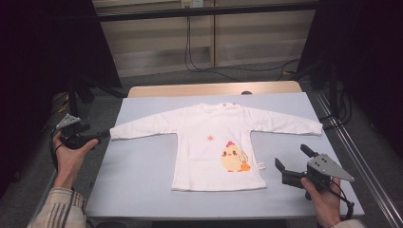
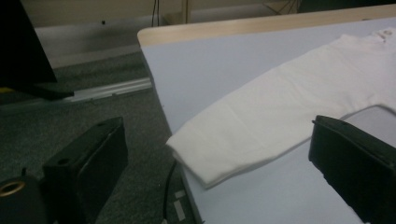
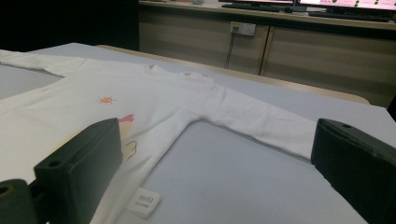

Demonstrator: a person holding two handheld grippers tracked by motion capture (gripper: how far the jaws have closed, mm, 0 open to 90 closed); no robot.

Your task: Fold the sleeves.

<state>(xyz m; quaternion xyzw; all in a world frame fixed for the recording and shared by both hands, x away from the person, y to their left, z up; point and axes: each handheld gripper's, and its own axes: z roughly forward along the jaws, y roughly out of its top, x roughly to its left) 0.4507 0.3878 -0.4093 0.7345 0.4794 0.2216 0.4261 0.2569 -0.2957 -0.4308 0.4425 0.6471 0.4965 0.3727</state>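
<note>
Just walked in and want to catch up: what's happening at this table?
A person holds a hand-held gripper in each hand over a white shirt spread flat on the blue-grey table. The left hand-held gripper, open, sits at the cuff of one sleeve. The right hand-held gripper, also open, is beside the shirt's hem corner. Neither has gripped the fabric.

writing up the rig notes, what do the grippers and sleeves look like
Both grippers are black, each with two blocky black jaws. The left gripper and the right gripper each carry a grey three-cornered plate on top, and a thin black cable trails from each. The left sleeve is plaid, in beige with reddish and dark lines.
</note>
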